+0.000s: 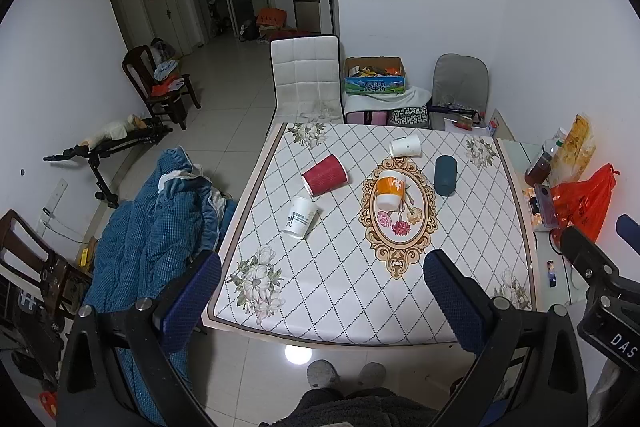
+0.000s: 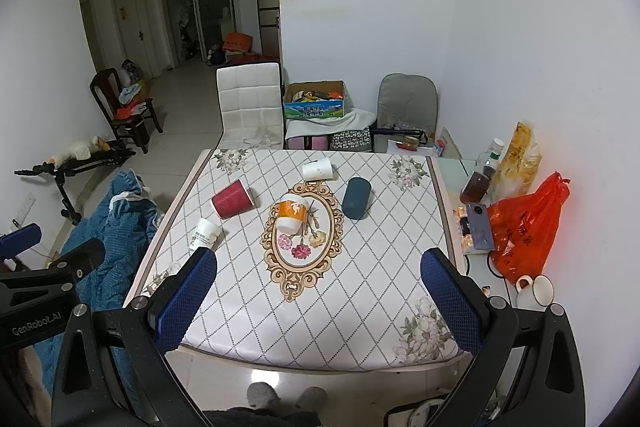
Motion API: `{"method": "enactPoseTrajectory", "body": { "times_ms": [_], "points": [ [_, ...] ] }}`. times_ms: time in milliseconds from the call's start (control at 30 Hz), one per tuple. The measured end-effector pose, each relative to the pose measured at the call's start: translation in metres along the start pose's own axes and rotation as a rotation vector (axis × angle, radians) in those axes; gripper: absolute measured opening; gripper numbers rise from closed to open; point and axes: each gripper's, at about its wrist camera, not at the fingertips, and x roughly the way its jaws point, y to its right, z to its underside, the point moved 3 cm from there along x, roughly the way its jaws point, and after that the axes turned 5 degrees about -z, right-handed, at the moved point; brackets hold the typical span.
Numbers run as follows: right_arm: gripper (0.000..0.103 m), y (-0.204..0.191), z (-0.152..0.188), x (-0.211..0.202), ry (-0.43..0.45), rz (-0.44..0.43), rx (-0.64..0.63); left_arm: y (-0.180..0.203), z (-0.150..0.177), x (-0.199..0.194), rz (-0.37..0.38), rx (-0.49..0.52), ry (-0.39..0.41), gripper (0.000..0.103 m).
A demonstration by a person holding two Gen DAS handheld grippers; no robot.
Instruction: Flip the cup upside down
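Note:
Several cups lie on their sides on the patterned table: a red ribbed cup, a white printed paper cup, an orange-and-white cup at the middle, a plain white cup at the far side, and a dark teal cup. My left gripper is open and empty above the near table edge. My right gripper is open and empty, also above the near edge.
A white chair stands behind the table. A blue quilt lies at the left. A red plastic bag, a phone, a bottle and snack bags crowd the glass side shelf at the right. My slippers show below.

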Motion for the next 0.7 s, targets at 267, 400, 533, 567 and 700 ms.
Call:
{"method": "enactPoseTrajectory", "body": {
  "times_ms": [267,400,533,567,700],
  "points": [
    [0.103,0.004,-0.009,0.017,-0.025,-0.022,0.012,0.012,-0.022,0.003,-0.013,-0.023,-0.032,0.103],
    [0.103,0.009,-0.004,0.04,-0.057,-0.036,0.01,0.014,-0.016,0.023,-0.04,-0.041,-0.061,0.103],
    [0.103,0.014,0.011,0.067,-0.097,-0.049,0.01,0.01,0.0,0.048,-0.073,-0.052,-0.083,0.103],
    [0.103,0.014,0.014,0.074,-0.106,-0.05,0.008,0.008,0.002,0.053,-0.084,-0.056,-0.086,0.103],
    [0.103,0.016,0.029,0.108,-0.159,-0.052,0.01,0.001,0.008,0.077,-0.118,-0.063,-0.117,0.103]
  ]
}}
